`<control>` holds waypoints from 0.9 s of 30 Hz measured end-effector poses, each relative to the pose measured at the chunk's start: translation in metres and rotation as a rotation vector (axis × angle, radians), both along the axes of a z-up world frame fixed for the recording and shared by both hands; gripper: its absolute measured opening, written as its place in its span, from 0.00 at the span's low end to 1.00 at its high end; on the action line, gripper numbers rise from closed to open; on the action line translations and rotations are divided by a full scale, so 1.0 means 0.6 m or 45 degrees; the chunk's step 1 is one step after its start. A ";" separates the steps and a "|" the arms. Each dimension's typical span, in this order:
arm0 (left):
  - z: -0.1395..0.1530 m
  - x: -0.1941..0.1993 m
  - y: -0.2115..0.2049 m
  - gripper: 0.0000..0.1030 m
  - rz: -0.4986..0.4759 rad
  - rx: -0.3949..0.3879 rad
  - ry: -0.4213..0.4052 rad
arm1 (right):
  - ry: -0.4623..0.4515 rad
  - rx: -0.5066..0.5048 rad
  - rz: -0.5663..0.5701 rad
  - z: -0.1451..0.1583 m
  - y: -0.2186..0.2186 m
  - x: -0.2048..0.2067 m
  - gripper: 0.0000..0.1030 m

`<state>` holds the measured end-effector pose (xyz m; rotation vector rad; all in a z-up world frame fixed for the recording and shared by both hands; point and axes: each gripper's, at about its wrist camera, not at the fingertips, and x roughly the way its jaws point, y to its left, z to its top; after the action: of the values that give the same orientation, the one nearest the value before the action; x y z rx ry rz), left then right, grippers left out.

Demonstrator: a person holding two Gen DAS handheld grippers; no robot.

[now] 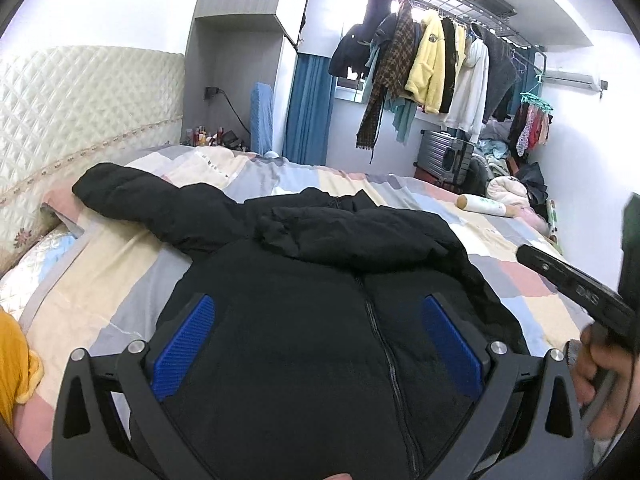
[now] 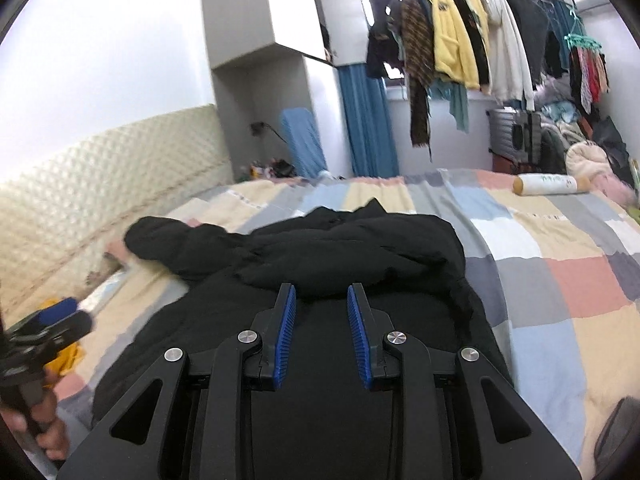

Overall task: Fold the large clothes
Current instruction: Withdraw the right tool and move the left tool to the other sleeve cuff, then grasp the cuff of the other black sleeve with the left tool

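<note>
A black padded jacket (image 1: 304, 240) lies zipper-up on the bed, also in the right wrist view (image 2: 360, 248). One sleeve (image 1: 132, 196) stretches left toward the headboard. The other sleeve is folded across the chest. My left gripper (image 1: 318, 300) hovers over the jacket's front, open wide, with nothing between its blue pads. My right gripper (image 2: 322, 286) hangs above the jacket's middle. Its jaws are narrowly apart and open, gripping nothing. The hand holding each tool shows at the edge of the other view.
The bed wears a patchwork cover (image 2: 560, 280) and ends at a quilted headboard (image 1: 80, 100) on the left. A bolster pillow (image 2: 552, 184) lies at the far right. A yellow garment (image 1: 16, 360) sits near left. Hanging clothes (image 1: 432, 60) and a suitcase (image 1: 444, 156) stand beyond.
</note>
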<state>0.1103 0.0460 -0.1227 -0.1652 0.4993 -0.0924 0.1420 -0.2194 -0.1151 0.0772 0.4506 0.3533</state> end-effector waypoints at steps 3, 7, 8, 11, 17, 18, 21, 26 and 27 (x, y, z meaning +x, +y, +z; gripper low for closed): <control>-0.002 -0.013 0.002 1.00 0.011 0.001 0.000 | -0.007 0.019 0.029 -0.008 0.004 -0.043 0.24; -0.005 -0.025 0.015 1.00 0.028 -0.030 0.011 | -0.011 -0.043 0.066 -0.024 0.020 -0.088 0.24; -0.005 -0.027 0.020 1.00 0.028 -0.043 0.013 | -0.014 -0.045 0.071 -0.025 0.020 -0.094 0.24; 0.006 -0.027 0.043 1.00 0.040 -0.076 0.004 | -0.043 -0.065 0.059 -0.027 0.019 -0.101 0.24; 0.058 0.024 0.126 1.00 0.140 -0.077 -0.018 | -0.033 -0.016 0.020 -0.030 -0.001 -0.089 0.24; 0.066 0.038 0.145 1.00 0.159 -0.066 -0.019 | -0.029 -0.010 0.016 -0.031 -0.003 -0.087 0.24; 0.089 0.089 0.218 1.00 0.201 -0.062 -0.008 | -0.021 -0.014 0.010 -0.035 -0.004 -0.086 0.24; 0.109 0.168 0.355 1.00 0.317 -0.119 0.012 | 0.001 -0.016 -0.004 -0.048 -0.004 -0.081 0.25; 0.109 0.184 0.380 1.00 0.342 -0.123 0.022 | 0.008 -0.015 -0.011 -0.050 -0.003 -0.078 0.26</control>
<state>0.2205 0.2738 -0.0570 -0.3259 0.4863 0.1480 0.0954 -0.2214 -0.1453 0.0691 0.4584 0.3417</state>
